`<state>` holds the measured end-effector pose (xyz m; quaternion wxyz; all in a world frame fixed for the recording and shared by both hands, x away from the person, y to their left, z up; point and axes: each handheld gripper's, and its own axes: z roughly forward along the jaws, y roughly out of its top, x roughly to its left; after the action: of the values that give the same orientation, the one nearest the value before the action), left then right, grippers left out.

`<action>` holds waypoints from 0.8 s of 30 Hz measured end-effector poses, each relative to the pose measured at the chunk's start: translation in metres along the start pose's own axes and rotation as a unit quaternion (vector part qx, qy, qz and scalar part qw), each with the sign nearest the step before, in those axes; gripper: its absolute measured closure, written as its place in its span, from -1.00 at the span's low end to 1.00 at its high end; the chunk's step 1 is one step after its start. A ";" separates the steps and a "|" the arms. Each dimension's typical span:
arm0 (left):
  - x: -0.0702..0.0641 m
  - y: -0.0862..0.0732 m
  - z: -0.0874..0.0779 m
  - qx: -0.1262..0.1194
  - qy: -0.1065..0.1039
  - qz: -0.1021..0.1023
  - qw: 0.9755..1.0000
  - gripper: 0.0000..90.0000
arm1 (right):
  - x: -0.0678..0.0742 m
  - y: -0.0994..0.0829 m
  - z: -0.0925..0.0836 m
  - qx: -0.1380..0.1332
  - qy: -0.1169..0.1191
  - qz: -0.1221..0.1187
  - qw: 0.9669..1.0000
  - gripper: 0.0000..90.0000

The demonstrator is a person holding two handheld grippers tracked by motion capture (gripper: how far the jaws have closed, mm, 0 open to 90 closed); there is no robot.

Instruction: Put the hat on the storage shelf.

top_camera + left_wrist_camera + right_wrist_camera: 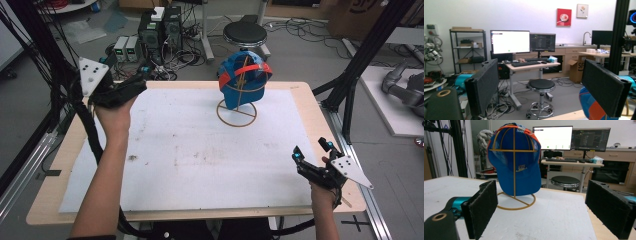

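A blue cap with an orange strap sits on a gold wire stand on the white desk, far ahead between both tongs. The left tongs hover above the desk's far-left corner; the right tongs, jaws apart, are near its right edge.

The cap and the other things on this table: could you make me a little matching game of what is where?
Things:
1. cap
2. wire stand
3. left hand-held gripper
4. right hand-held gripper

Places or states:
A. open, at the table's near right corner
B. gold ring base on the white board
C. open, raised over the far left edge
D. blue and orange, hung on the stand

Pairs: 1-D, 2-B, 3-C, 4-A
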<state>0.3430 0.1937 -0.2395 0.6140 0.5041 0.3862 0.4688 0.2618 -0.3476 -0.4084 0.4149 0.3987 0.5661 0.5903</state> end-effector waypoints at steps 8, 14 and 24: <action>0.028 -0.013 -0.035 -0.001 0.035 0.009 0.999 -0.66 | 0.003 0.001 0.005 -0.006 0.003 -0.002 1.000 -0.76; 0.044 -0.022 -0.056 0.002 0.054 0.022 0.998 -0.66 | 0.002 0.003 0.006 -0.010 -0.001 0.000 1.000 -0.76; 0.058 -0.043 -0.088 -0.008 0.070 0.026 0.997 -0.66 | 0.001 0.008 0.008 -0.024 -0.004 0.003 1.000 -0.76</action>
<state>0.2829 0.2702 -0.2992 0.5776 0.4748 0.4111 0.5216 0.2690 -0.3436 -0.3999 0.4246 0.3928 0.5486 0.6037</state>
